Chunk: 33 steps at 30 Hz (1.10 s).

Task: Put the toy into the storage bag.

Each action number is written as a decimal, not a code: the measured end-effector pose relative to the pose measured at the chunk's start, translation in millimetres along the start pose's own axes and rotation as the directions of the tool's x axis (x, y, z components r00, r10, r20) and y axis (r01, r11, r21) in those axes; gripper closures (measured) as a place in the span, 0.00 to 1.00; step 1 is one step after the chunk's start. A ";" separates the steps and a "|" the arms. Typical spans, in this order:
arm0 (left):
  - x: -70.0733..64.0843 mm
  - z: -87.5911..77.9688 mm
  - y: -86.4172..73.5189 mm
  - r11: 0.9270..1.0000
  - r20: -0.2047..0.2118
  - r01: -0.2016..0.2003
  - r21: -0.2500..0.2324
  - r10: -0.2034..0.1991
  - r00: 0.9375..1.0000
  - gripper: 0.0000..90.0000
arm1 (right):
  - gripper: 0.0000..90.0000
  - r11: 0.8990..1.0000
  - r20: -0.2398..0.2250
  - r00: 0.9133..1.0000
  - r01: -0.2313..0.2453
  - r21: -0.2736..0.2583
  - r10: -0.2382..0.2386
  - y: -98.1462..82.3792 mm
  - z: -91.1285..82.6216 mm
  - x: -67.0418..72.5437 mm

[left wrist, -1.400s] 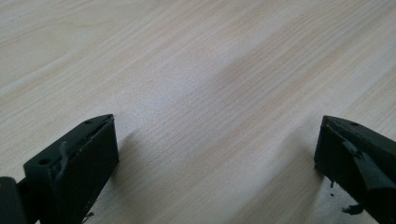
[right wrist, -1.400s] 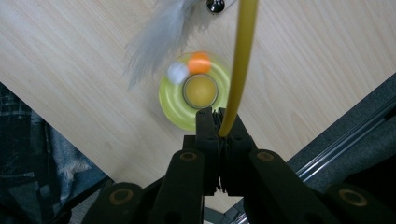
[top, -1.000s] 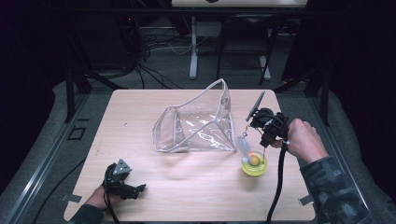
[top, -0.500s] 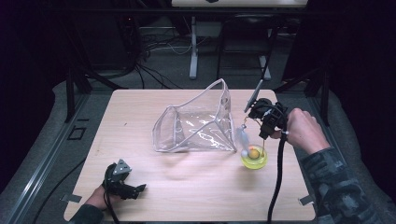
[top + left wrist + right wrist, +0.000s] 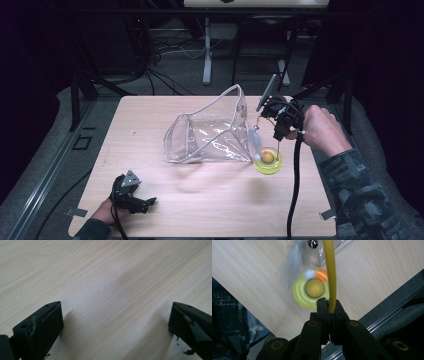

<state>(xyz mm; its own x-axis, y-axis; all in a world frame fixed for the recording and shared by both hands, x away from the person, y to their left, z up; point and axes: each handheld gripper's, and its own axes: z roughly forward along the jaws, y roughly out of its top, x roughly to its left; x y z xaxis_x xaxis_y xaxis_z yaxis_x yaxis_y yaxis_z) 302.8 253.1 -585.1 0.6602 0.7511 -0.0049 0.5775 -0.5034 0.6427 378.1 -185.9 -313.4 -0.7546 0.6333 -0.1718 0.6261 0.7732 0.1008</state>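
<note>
Your left gripper (image 5: 134, 196) rests at the table's (image 5: 210, 200) seven o'clock corner, jaws spread wide over bare wood. At centre lies one clear plastic pouch (image 5: 210, 135), light and floppy, mouth toward eleven. At its four o'clock corner sits one cat toy (image 5: 268, 160): yellow-green disc, orange ball, white feather. Your right gripper (image 5: 329, 307) is clenched on its thin yellow wand (image 5: 330, 270), which looks springy, so hold low and expect sway.
</note>
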 end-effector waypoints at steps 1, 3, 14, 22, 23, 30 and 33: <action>0.0 0.0 0.0 1.000 0.000 0.000 0.000 0.000 1.000 0.00 | 0.98 1.000 0.000 1.000 0.000 0.000 0.000 0.0 0.0 0.0; 0.0 0.0 0.2 1.000 0.000 -0.001 0.002 0.001 1.000 0.00 | 0.98 1.000 0.001 1.000 -0.004 -0.009 0.004 2.1 -5.1 -1.0; 0.0 0.0 0.2 1.000 0.000 -0.001 0.001 0.001 1.000 0.00 | 0.98 1.000 -0.007 1.000 -0.007 -0.030 0.007 10.1 -19.4 -5.1; 0.7 0.7 0.9 1.000 0.007 -0.012 0.000 0.012 1.000 0.00 | 0.98 0.999 -0.003 1.000 -0.009 -0.043 0.009 15.0 -31.8 -9.8; 0.6 0.9 1.0 1.000 0.009 -0.012 -0.001 0.012 1.000 0.00 | 0.98 0.999 -0.001 1.000 -0.010 -0.049 0.010 15.4 -33.8 -9.8; -0.5 0.7 -0.1 1.000 -0.002 -0.007 -0.008 0.007 1.000 0.00 | 0.98 0.998 -0.004 1.000 -0.009 -0.054 0.009 17.5 -44.9 -12.7; -0.6 0.7 0.0 1.000 -0.001 -0.007 -0.007 0.007 1.000 0.00 | 0.98 0.998 -0.013 1.000 -0.014 -0.055 0.014 18.4 -47.6 -13.6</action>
<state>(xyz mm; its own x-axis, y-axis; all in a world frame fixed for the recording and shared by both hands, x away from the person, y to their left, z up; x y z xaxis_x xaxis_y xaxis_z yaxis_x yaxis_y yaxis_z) 302.8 252.4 -585.7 0.6637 0.7480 0.0004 0.5695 -0.5057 0.6480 390.6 -178.8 -262.6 -0.7483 0.6443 -0.1579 0.6252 0.7646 0.1568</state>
